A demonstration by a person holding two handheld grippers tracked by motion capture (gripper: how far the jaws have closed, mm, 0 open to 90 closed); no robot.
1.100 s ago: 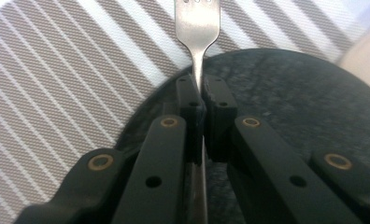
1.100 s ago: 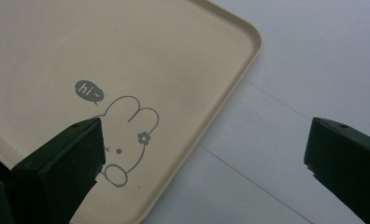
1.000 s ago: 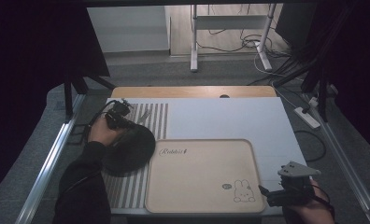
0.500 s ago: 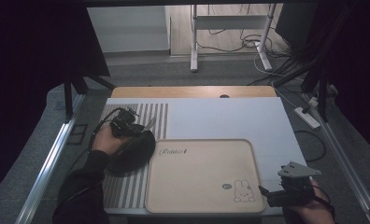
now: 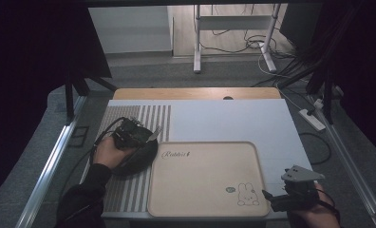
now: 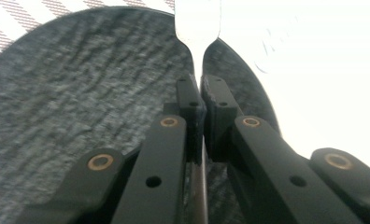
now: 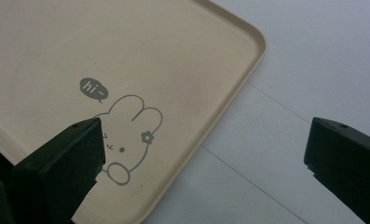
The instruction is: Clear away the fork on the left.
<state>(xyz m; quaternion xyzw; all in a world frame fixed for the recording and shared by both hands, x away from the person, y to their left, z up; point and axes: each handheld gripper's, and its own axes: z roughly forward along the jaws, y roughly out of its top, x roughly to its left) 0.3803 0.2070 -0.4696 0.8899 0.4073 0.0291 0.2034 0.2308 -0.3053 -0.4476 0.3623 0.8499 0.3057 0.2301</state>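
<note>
Since the earlier frames, the left gripper [image 5: 145,136] has shifted rightward across the dark round plate [image 5: 143,159], from the plate's far-left edge toward the beige tray [image 5: 200,180]; the right gripper [image 5: 276,199] has kept its place at the near right corner of the table [image 5: 224,118]. Left gripper status: jaws closed on the thin stem of a metal utensil [image 6: 197,28] — in the left gripper view the stem runs between the two black pads and widens into a flat, bright end beyond them. That end points toward the tray and hangs over the plate's right edge. The plate has a dark, mottled grey surface and lies on the striped mat [image 5: 129,118], its right rim just beside the tray's left rim, close to the script lettering printed on the tray. Whether the utensil's end touches the plate cannot be told. Right gripper status: jaws wide open with nothing between them — in the right gripper view they straddle the tray's rounded corner and the white table surface beside it, with the rabbit drawing [image 7: 127,135] and its speech bubble close to one jaw. The tray lies flat on the table, centred toward the near edge.
</note>
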